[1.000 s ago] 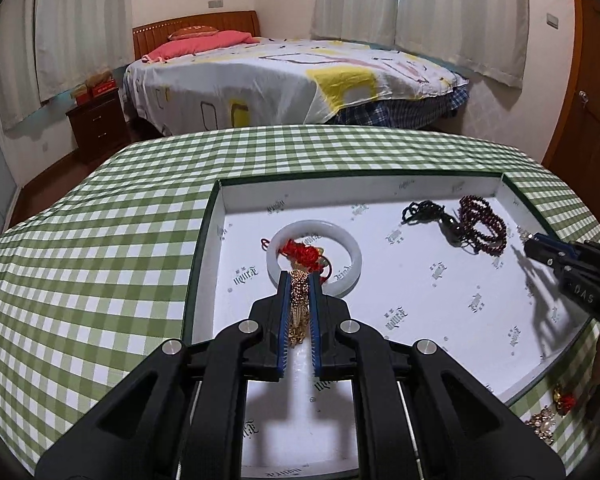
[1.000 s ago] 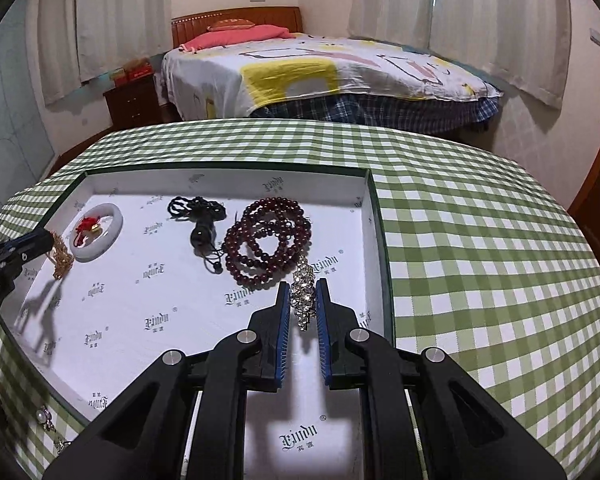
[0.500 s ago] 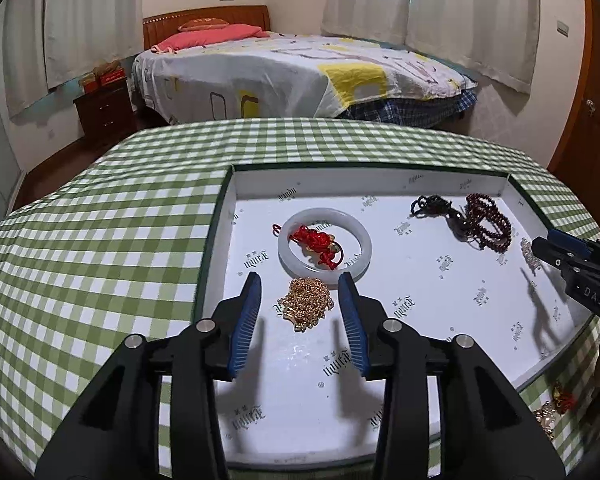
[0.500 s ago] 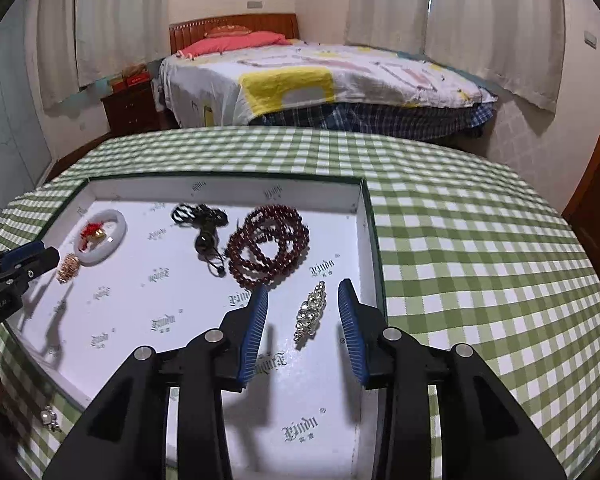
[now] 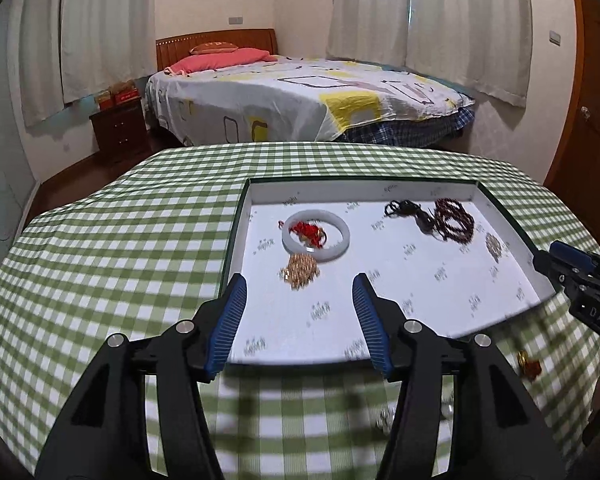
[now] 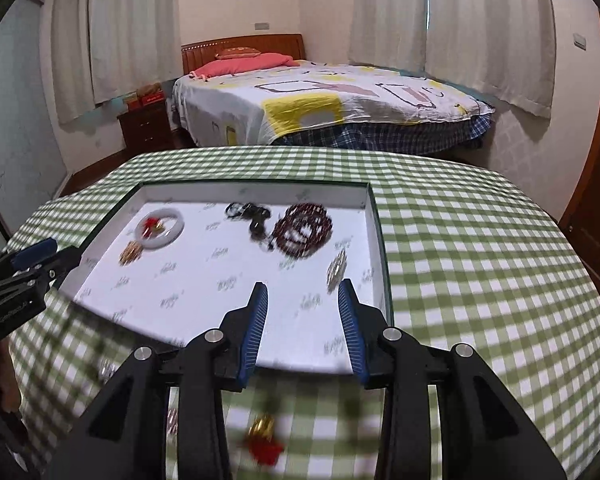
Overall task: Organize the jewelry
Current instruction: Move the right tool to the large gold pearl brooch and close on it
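A shallow white box (image 5: 380, 190) (image 6: 256, 190) sits on the green checked table. It holds a white bangle with red cord (image 5: 315, 234) (image 6: 160, 227), a gold chain (image 5: 300, 271) (image 6: 130, 253), a black cord pendant (image 5: 410, 213) (image 6: 249, 216), dark red beads (image 5: 454, 220) (image 6: 305, 230) and a silver brooch (image 5: 493, 245) (image 6: 337, 266). My left gripper (image 5: 298, 286) is open and empty above the box's near part. My right gripper (image 6: 302, 292) is open and empty, near the brooch.
Loose pieces lie on the cloth in front of the box: a gold and red charm (image 6: 263, 438) (image 5: 527, 362) and small silvery items (image 5: 384, 424) (image 6: 107, 369). A bed (image 5: 300, 100) and a nightstand (image 5: 120, 128) stand beyond the table.
Both grippers opened, dropping the gold chain and the silver brooch into the box, then pulled back and up toward the near edge.
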Available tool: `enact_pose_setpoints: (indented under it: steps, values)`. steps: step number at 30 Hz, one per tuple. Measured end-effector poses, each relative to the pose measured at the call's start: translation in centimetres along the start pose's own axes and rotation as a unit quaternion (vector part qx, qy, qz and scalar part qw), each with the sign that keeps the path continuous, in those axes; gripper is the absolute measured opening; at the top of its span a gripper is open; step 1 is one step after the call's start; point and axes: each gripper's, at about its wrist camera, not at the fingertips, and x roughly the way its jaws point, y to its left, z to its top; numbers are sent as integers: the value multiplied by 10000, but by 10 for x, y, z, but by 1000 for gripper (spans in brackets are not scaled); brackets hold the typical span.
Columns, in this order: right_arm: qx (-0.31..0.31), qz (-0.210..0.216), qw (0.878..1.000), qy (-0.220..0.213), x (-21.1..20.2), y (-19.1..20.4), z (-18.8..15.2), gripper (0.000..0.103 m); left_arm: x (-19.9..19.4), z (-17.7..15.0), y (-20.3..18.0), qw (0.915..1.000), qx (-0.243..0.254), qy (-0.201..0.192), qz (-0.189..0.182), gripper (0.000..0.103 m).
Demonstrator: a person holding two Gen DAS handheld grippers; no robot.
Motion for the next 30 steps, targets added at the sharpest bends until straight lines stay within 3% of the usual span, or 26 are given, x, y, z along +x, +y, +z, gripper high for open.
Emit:
enact_pose_setpoints:
  steps: [15,27,30]
  values:
    - [-250,325,9989,231,-22,38,-45,37,-43,-44,20,9994,-64,171,285,54]
    - [-388,511,9960,628,1,60,-58,37,-48,-61,42,9978,-255,359,488,54]
    - [-314,510,9958,699,5,58,-60,46,-48,-61,40,9980,-231,355,471,54]
